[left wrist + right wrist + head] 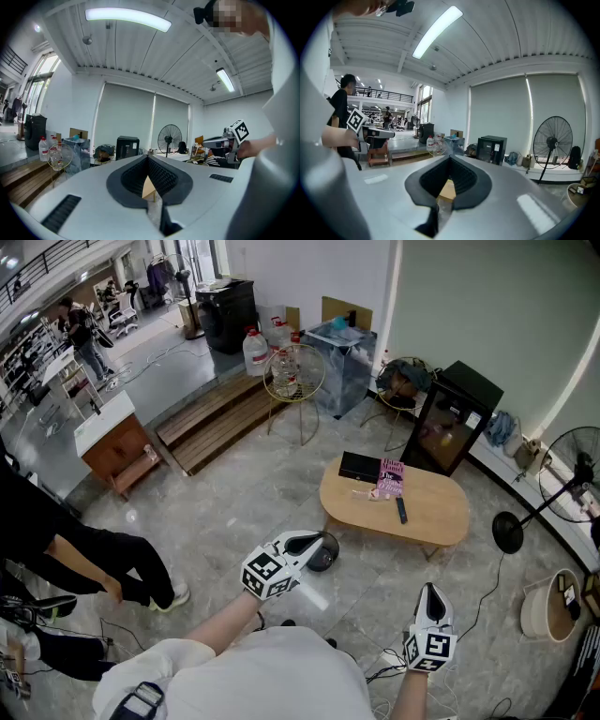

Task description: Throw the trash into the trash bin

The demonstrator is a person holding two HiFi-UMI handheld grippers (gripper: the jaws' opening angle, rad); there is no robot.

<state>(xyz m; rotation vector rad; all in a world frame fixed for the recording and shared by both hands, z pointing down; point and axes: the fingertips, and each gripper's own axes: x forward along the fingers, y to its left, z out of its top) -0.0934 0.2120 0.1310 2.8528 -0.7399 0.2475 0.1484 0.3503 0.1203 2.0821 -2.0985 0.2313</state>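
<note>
Left claw (315,540) closed, dark bin (328,560) near

Bright ceiling strip lights (127,18); fisheye warp, dark corners.

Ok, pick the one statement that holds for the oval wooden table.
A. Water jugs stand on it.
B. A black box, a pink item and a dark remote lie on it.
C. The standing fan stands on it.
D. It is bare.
B: the head view shows the black box, the pink item and the dark remote lying on the table.
</note>
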